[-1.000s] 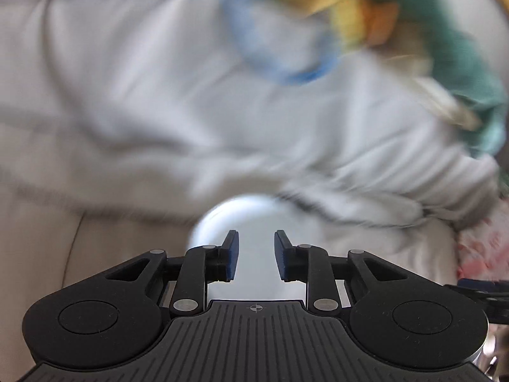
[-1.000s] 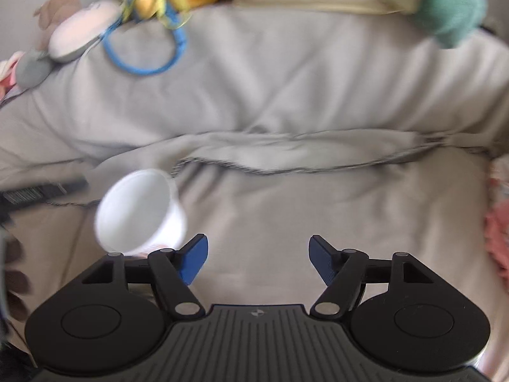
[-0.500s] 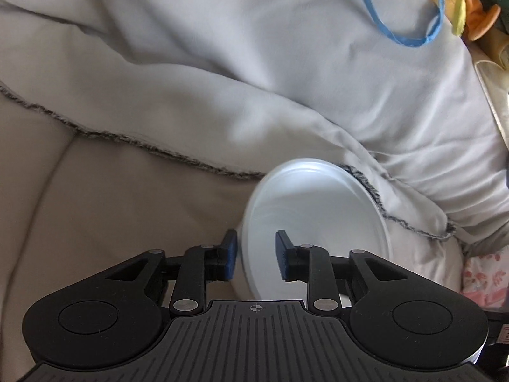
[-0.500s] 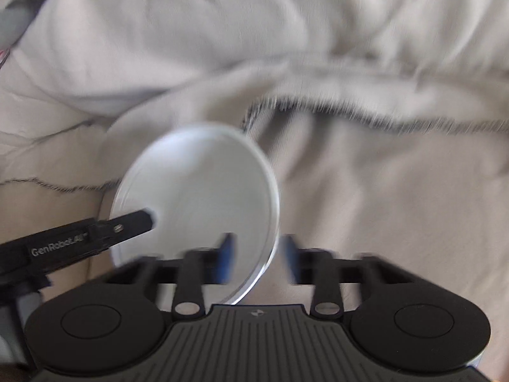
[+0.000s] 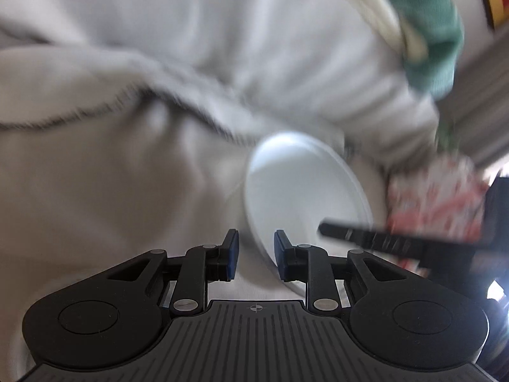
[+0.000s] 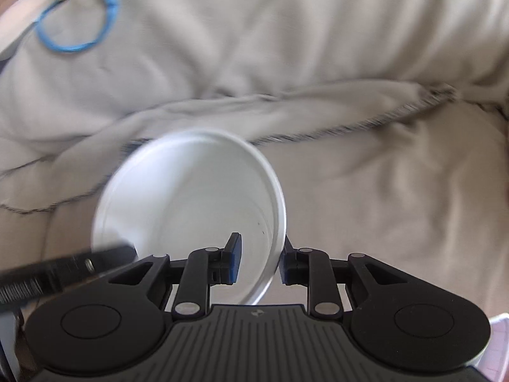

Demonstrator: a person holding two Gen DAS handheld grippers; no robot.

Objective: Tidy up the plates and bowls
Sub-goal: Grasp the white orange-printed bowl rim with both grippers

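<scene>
One white bowl (image 5: pixel 302 184) hangs tilted over the sofa, its opening turned toward both cameras. My left gripper (image 5: pixel 256 254) has the bowl's near rim between its blue pads, and the jaws are closing on the wall. In the right wrist view the same bowl (image 6: pixel 191 197) fills the middle. My right gripper (image 6: pixel 259 261) is shut on its right rim, one pad inside and one outside. The right gripper's black finger (image 5: pixel 366 238) reaches in from the right in the left wrist view. The left gripper's finger (image 6: pixel 79 264) enters from the left. Both views are blurred.
A rumpled grey blanket (image 6: pixel 286 63) covers the beige sofa seat (image 6: pixel 397 207). A blue ring toy (image 6: pixel 73 31) lies at the back left. Green cloth (image 5: pixel 429 31) and a red-and-white patterned fabric (image 5: pixel 435 203) sit to the right.
The right gripper, open and away from the bowl a second ago, has come to the bowl and shut on its rim. The left gripper has swung across and lower while keeping the bowl.
</scene>
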